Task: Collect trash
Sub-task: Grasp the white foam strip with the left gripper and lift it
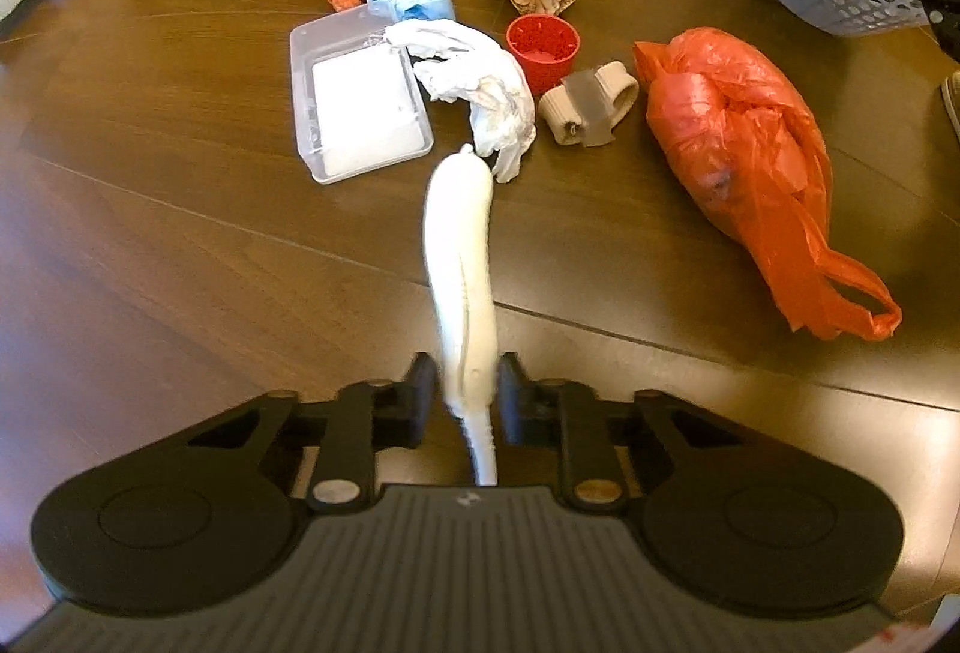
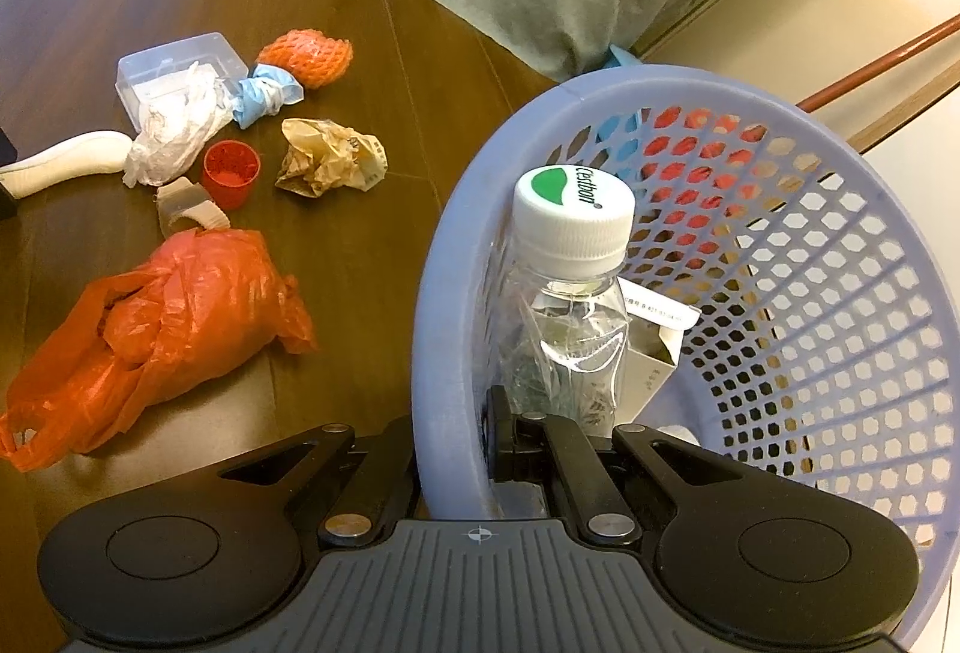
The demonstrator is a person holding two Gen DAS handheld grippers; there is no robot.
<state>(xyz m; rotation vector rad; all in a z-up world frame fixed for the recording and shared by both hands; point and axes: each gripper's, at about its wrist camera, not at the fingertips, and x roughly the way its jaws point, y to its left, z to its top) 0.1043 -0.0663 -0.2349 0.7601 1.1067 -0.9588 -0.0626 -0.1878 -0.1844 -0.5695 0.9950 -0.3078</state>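
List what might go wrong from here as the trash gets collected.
1. The left gripper pinches the long white piece near one end only; it may swing or slip free.
2. Its far tip sits at the crumpled white plastic and might drag it.
3. The right gripper clamps the basket rim; tilting may spill the bottle.

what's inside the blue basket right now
The blue basket holds a clear bottle with a white cap and a small white carton behind it. The bottle hides whatever lies beneath.
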